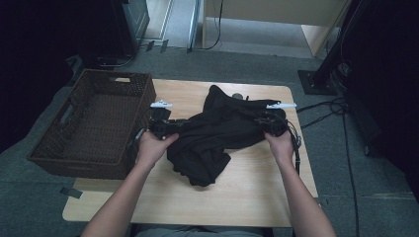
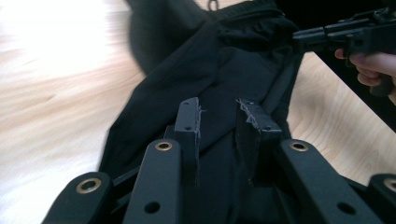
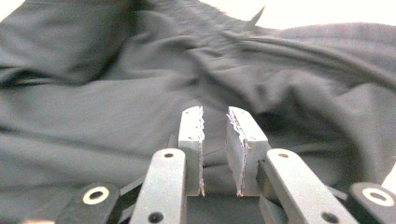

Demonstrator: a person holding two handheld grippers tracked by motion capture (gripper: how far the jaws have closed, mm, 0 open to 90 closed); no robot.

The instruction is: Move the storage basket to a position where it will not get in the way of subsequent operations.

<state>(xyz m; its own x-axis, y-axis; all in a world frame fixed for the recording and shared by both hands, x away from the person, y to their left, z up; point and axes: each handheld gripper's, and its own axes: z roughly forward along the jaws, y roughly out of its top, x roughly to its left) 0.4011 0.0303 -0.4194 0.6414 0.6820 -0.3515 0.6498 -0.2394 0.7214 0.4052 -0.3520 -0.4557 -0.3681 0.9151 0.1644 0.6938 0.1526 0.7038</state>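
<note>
The black garment (image 1: 217,133) on the bench (image 1: 257,187) looks soft, light and floppy, best pinched at its edges, where the left tool (image 2: 218,116) and right tool (image 3: 215,122) stand narrowly parted with cloth between the jaws.

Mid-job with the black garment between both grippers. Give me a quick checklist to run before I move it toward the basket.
1. Left gripper on the black garment: cloth lies between the jaws, a gap shows; pinch cannot tell.
2. Right gripper on the garment: cloth between the jaws, narrow gap; cannot tell.
3. Garment off the table: not ok, its lower folds rest on the wood.
4. Wicker basket ready: ok, open-topped, beside the table's left edge.
5. Garment spread flat: not ok, bunched in the middle.
</note>
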